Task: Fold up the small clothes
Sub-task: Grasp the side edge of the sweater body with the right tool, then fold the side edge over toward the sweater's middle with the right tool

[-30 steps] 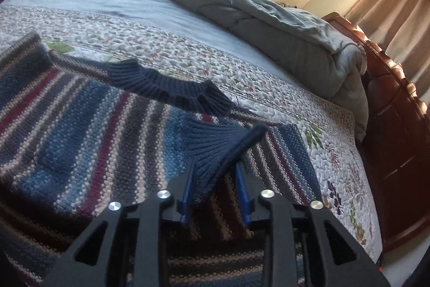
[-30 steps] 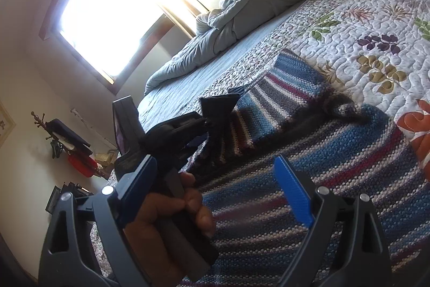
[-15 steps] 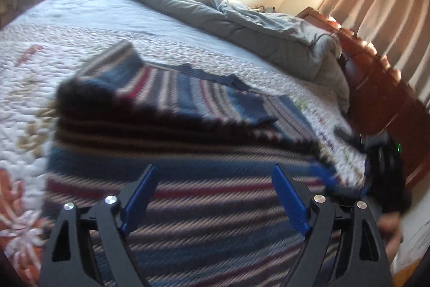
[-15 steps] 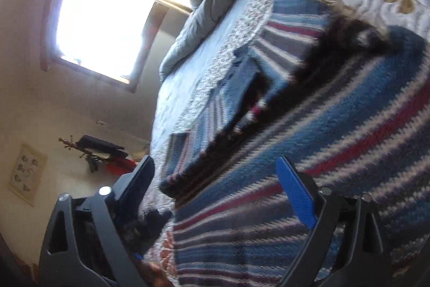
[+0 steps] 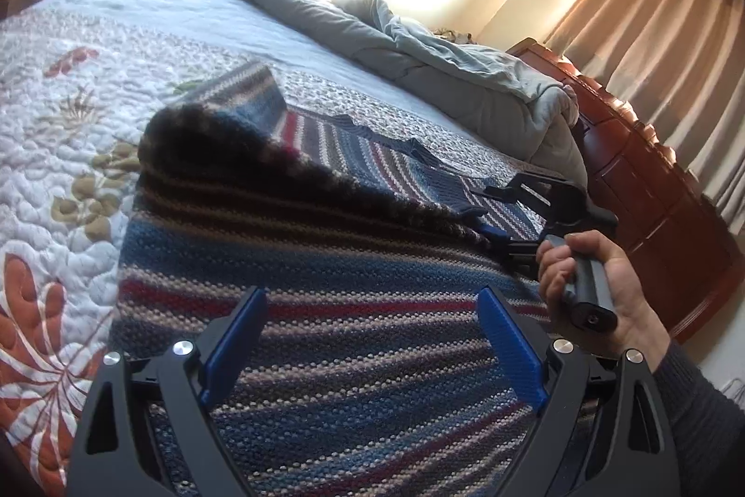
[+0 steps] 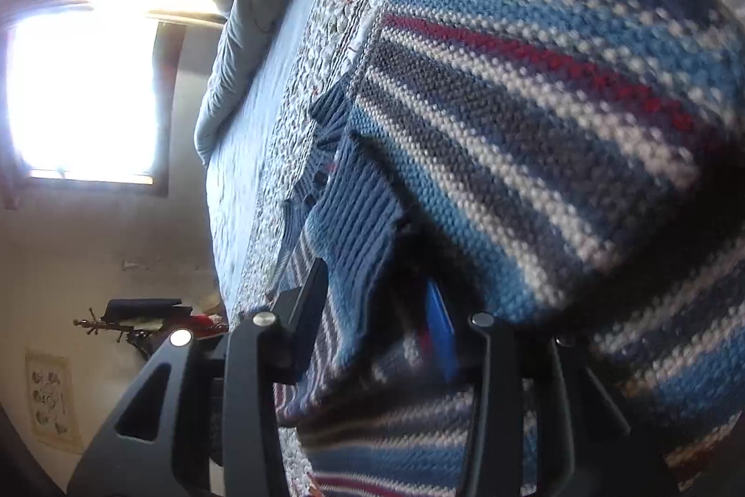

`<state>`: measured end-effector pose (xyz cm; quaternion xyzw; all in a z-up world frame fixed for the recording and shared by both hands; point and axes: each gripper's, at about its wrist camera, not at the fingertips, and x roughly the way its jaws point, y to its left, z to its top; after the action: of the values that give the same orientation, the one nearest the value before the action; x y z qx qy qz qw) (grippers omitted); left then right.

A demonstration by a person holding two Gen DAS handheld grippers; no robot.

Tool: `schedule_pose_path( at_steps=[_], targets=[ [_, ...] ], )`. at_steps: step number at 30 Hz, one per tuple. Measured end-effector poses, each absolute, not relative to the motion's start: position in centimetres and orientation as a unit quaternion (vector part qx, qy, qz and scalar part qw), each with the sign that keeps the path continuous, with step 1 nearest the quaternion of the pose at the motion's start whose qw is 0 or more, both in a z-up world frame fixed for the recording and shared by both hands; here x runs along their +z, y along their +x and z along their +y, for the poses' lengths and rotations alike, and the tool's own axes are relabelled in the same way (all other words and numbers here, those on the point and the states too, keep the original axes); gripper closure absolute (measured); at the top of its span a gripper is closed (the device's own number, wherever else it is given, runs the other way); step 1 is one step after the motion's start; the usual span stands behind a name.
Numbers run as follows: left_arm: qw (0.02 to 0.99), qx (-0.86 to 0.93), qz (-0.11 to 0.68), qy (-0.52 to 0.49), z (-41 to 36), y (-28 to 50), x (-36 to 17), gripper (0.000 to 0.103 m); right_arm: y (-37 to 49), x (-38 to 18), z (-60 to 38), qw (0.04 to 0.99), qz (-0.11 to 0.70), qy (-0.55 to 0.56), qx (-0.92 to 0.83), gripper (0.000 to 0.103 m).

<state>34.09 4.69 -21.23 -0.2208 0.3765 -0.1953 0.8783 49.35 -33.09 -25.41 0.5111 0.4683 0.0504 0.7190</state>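
Looking along the left gripper (image 5: 372,350), its blue pads stand wide apart above the striped sweater (image 5: 326,334) with nothing between them, the jaws having just been opening. That sweater lies spread on the floral quilt (image 5: 60,189) of the bed, one side folded over into a dark raised ridge running across the middle. Bare quilt stays free to the left of the sweater's edge and beyond its far edge, up to the rumpled grey comforter (image 5: 419,50). At the right edge of the sweater the person's right hand (image 5: 600,287) grips the handle of the right gripper (image 5: 500,238), close to the wooden footboard (image 5: 652,189). From the right wrist, the right gripper (image 6: 372,310) has its jaws just closing around the sweater's ribbed blue cuff (image 6: 354,217), which sits between the fingers, pressed on both sides.
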Motion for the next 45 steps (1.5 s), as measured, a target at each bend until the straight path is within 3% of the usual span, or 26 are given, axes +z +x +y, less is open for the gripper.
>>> schedule_pose_path(
  at_steps=[4,7,8,23,32,36,39,41,43,45],
  targets=[
    [0.882,-0.189,0.382,-0.202,4.5,33.8,-21.4,0.011,50.3,-25.0,-32.7,0.728,0.47,0.497,0.047,0.065],
    [0.888,-0.184,0.377,-0.188,4.2,33.6,-21.0,0.011,51.5,-24.3,-32.2,0.749,0.48,0.455,0.045,0.091],
    [0.888,-0.184,0.377,-0.188,4.2,33.6,-21.0,0.011,51.9,-23.8,-31.9,0.756,0.479,0.443,0.045,0.095],
    [0.873,-0.182,0.397,-0.217,5.7,34.3,-22.0,0.011,54.0,-10.7,-28.8,0.886,0.403,0.21,0.092,0.096],
    [0.862,-0.185,0.412,-0.228,6.1,34.7,-22.9,0.011,51.9,-23.1,-37.6,0.827,0.479,0.293,0.014,0.094],
    [0.862,-0.187,0.415,-0.225,5.9,34.7,-23.2,0.011,50.5,-24.2,-39.7,0.796,0.459,0.393,0.035,0.084],
    [0.861,-0.189,0.418,-0.22,5.5,34.8,-23.1,0.011,50.8,-24.0,-40.2,0.777,0.461,0.426,0.038,0.074],
    [0.862,-0.191,0.417,-0.217,5.3,34.8,-23.1,0.011,51.4,-23.7,-39.8,0.773,0.474,0.419,0.042,0.074],
    [0.862,-0.192,0.417,-0.215,5.3,34.7,-23.0,0.011,52.2,-22.5,-38.5,0.787,0.488,0.374,0.043,0.092],
    [0.862,-0.193,0.418,-0.215,5.3,34.6,-23.0,0.011,52.3,-21.2,-38.0,0.816,0.479,0.322,0.035,0.096]
  ],
)
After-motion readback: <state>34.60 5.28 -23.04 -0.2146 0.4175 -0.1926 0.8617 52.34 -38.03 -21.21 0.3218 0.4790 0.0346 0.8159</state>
